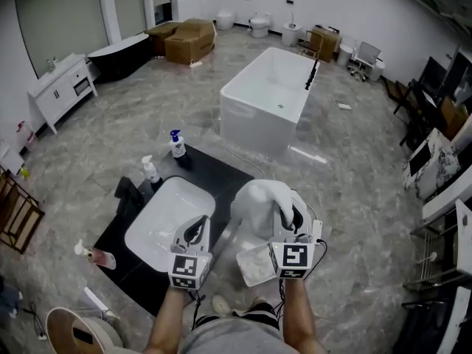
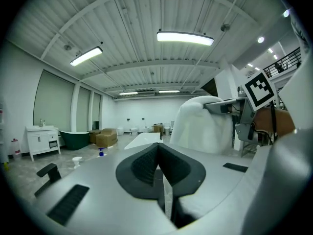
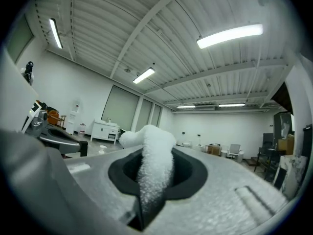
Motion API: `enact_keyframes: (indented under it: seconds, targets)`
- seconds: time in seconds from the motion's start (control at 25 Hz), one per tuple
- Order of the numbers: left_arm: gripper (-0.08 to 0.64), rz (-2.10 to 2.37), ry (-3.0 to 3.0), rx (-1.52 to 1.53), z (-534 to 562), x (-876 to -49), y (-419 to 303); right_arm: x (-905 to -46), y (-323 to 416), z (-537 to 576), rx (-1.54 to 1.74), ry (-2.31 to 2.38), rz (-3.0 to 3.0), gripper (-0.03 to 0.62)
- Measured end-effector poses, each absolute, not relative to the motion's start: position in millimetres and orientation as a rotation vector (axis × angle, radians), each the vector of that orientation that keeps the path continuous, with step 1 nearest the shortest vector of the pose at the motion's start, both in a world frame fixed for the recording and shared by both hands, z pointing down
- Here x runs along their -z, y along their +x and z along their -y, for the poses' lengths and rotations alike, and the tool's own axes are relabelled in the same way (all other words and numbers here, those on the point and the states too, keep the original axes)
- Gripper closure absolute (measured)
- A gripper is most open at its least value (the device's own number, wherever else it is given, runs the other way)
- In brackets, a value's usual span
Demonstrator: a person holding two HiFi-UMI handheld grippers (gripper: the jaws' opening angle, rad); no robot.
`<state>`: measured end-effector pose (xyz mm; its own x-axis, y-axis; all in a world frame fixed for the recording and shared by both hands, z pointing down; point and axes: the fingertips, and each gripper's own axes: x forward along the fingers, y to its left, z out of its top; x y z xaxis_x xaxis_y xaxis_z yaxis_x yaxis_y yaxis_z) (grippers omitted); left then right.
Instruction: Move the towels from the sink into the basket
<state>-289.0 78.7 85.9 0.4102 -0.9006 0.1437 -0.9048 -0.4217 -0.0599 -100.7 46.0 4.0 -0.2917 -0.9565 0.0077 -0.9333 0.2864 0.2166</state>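
1. Just right of the sink (image 1: 158,223), the right gripper (image 1: 289,218) has its jaws clamped on a white towel (image 1: 259,201), with fluffy cloth bulging up between them.
2. That towel hangs in a bunch beside the sink, clear of the basin.
3. Over the sink's right rim sits the left gripper (image 1: 196,228), jaws pressed together with nothing between them.
4. Past the sink's far edge, two bottles (image 1: 177,144) stand on the black mat (image 1: 214,169).
5. Near-left of the sink, well apart, there's the basket (image 1: 74,332) on the floor.
6. Far beyond the sink stands a white bathtub (image 1: 254,116).
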Motion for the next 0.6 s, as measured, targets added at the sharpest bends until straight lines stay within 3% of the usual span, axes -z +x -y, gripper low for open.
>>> enact_keyframes:
  seconds: [0.6]
  targets:
    - [0.551, 1.401, 2.681, -0.37, -71, -143, -136, -83, 51, -76, 0.078, 1.896, 2.236, 0.525]
